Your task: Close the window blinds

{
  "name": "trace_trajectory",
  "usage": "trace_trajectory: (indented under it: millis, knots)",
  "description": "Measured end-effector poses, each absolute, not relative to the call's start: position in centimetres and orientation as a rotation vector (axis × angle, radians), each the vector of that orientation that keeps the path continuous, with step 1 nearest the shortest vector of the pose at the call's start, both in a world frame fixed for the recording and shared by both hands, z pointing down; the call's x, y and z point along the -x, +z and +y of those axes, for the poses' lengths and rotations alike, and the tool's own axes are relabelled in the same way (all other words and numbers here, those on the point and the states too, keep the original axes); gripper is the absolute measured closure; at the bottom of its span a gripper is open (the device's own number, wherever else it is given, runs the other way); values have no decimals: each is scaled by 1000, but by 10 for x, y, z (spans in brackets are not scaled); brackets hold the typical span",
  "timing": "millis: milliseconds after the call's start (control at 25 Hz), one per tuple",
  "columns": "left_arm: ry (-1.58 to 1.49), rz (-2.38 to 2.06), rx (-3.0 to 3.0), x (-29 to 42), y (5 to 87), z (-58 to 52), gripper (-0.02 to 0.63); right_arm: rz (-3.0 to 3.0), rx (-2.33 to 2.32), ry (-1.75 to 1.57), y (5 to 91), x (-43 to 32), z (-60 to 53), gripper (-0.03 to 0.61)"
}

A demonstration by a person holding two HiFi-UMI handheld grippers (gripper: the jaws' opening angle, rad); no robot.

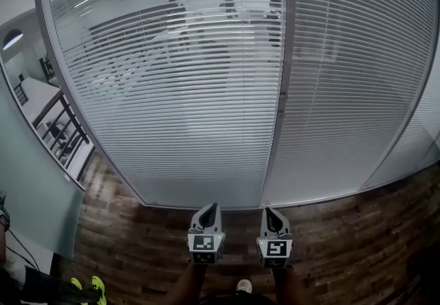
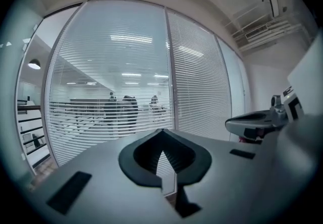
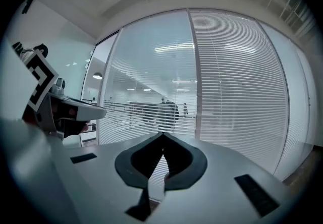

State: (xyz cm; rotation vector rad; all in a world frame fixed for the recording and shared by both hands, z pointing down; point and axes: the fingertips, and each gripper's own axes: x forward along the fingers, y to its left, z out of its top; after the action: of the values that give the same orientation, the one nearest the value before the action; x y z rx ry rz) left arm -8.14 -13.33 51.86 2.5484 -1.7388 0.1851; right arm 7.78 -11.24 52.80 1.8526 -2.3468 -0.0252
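Straight ahead, behind the glass: left blind (image 1: 172,91) slatted open, see-through; right blind (image 1: 350,91) turned shut. Roughly half done, judging by that. No cord or wand made out. Left gripper (image 1: 207,213), right gripper (image 1: 271,214): clenched, empty, well short of both.

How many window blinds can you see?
3. The left blind has open slats you can see through; the middle blind beside it looks shut; the right blind sits at the far right edge. More may be out of view.
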Motion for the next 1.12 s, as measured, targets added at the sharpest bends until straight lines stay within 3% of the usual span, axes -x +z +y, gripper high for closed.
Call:
trace_trajectory:
  millis: [240,1120]
  knots:
    - [201,-1760,-2539,70,513,-151,617,-2381,-1894,-123,516,-88,-132,578]
    - [273,-1743,-2584,53,526,-224,617,-2281,-1931,18,534,-109,-205,578]
